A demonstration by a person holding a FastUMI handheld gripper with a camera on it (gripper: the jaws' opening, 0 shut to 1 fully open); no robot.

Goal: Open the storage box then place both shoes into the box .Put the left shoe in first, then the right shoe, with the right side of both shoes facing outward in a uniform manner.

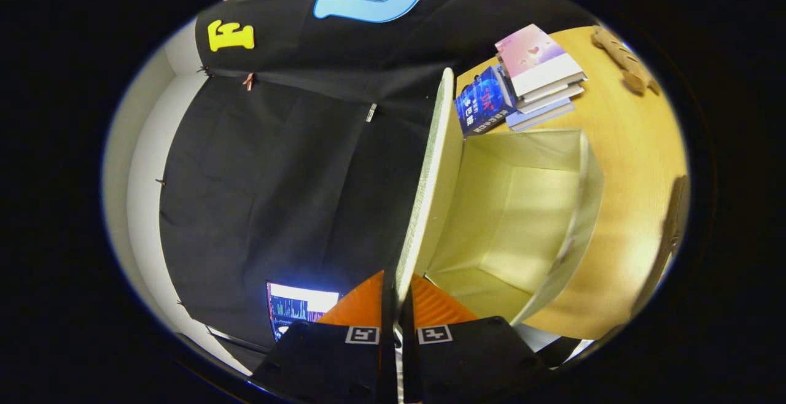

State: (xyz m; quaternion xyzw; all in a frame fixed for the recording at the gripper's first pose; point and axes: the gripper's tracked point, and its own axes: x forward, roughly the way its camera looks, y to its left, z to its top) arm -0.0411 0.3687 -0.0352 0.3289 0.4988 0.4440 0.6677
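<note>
tool (396,296) pinched narrow on the raised lid (433,177) edge of the storage box (522,220); looks light, thin, somewhat flexible; best gripped at the rim.

1. A stack of books (543,75) sits on the wooden table (620,164), the top cover pale pink.
2. Just beside that stack, a blue book (482,106) stands propped, touching its side.
3. Further along the tabletop lies a tan, lumpy object (626,60) (too blurred to name).
4. Down low, against the dark cloth, a lit screen (301,309) glows.
5. A white wall (144,189) runs alongside the cloth.
</note>
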